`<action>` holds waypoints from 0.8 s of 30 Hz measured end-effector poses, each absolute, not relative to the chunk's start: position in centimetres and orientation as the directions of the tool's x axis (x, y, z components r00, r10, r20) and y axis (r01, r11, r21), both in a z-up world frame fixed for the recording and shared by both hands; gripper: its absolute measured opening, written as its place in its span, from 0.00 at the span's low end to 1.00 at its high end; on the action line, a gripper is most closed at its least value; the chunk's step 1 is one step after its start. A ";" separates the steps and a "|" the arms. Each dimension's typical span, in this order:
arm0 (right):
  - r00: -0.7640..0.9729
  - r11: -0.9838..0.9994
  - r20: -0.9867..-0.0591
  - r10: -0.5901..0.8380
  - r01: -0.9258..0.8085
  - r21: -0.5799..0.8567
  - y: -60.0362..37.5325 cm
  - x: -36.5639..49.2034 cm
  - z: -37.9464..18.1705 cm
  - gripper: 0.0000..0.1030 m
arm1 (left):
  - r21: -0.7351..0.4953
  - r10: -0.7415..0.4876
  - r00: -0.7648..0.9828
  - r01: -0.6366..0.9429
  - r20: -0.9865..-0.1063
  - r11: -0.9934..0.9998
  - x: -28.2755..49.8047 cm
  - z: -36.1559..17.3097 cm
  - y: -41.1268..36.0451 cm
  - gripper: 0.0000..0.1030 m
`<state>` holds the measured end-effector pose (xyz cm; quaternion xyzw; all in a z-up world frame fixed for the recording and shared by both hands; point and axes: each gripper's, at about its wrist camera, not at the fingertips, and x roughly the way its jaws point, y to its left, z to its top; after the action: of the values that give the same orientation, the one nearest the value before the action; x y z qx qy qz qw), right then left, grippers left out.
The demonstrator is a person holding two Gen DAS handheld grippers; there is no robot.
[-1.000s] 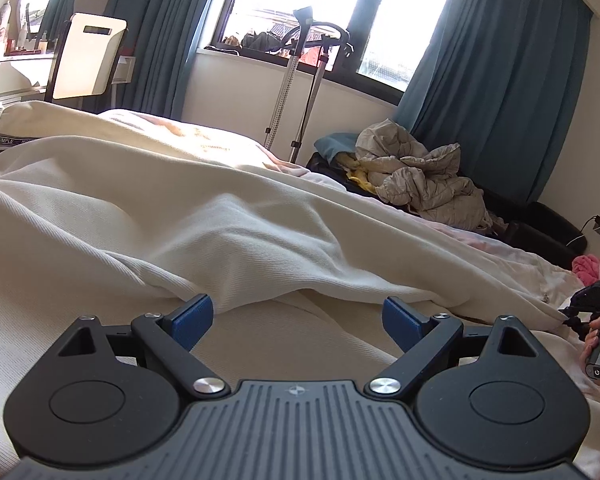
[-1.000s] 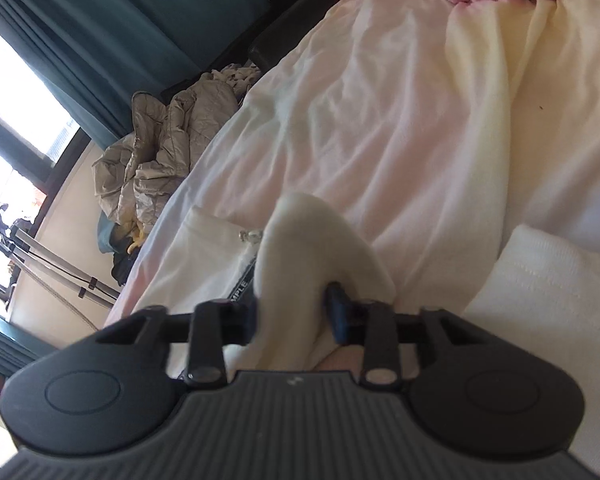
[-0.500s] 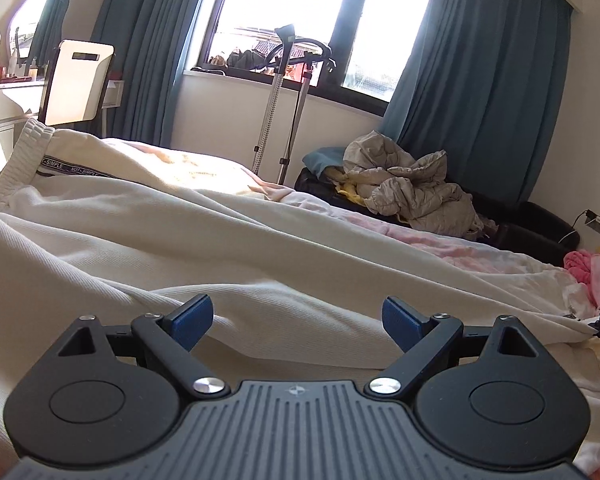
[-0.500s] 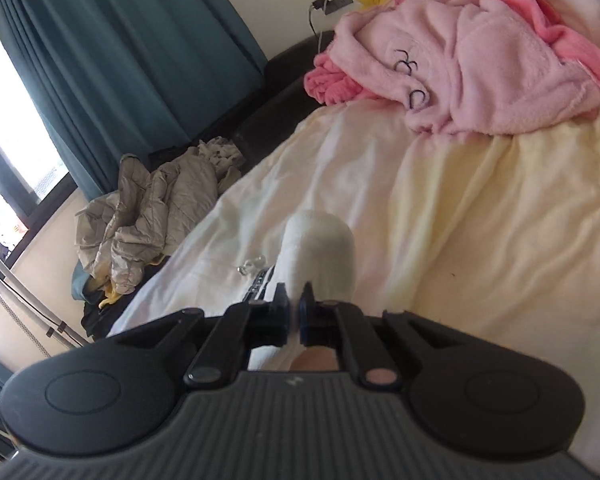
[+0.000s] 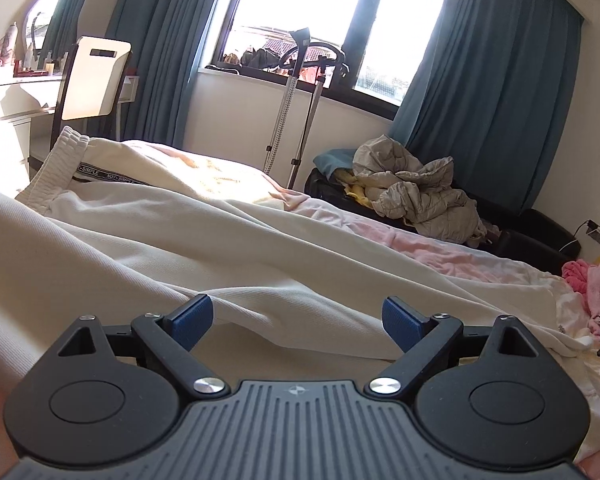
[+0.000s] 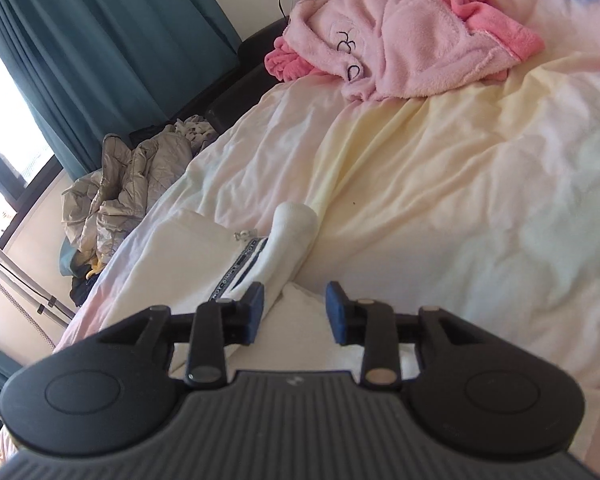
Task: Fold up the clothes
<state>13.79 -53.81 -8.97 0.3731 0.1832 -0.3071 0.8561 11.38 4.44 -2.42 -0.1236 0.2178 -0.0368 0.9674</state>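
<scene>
Pastel bedsheet [image 6: 440, 184], pink-and-yellow, rumpled, covers the bed & fills most of the right wrist view. Cream ribbed cotton trousers [image 5: 148, 248] lie spread across it, w/ an elastic waistband [image 5: 56, 164] and a black printed tape stripe toward the far left in the left wrist view. Teal curtains [image 5: 488, 100] frame a bright window [image 5: 300, 20]. Fluffy pink fleece robe [image 6: 400, 48] is heaped at the far end of the bed, well apart from the trousers. Crumpled grey quilted jacket [image 5: 416, 192] sits on a dark bench by the wall. Left gripper [image 5: 298, 318]: blue pads spread wide, nothing between them, low over the cream cloth. Right gripper [image 6: 294, 312]: jaws parted, released; rolled trouser cuff [image 6: 294, 232] lies just ahead of its left finger, not pinched.
</scene>
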 end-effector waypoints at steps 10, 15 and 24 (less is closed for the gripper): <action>0.786 0.569 -0.514 -0.344 0.610 0.552 -45.5 7.4 -5.5 0.38 | -0.257 -0.076 0.910 -0.034 -0.407 0.966 5.1 0.0 9.5 0.90; 0.798 0.623 -0.512 -0.317 0.582 0.523 -44.3 5.6 -4.6 0.38 | -0.207 -0.026 0.916 -0.063 -0.400 0.976 3.1 1.6 11.2 0.90; 0.846 0.681 -0.492 -0.205 0.484 0.550 -42.9 5.2 -3.7 0.44 | -0.231 0.015 0.904 -0.125 -0.427 0.965 3.0 1.7 14.1 0.91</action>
<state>5.21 -42.95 -3.69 0.3501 0.1994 -0.1927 0.8947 2.97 14.14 1.74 -0.1274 0.2158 0.0364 0.9674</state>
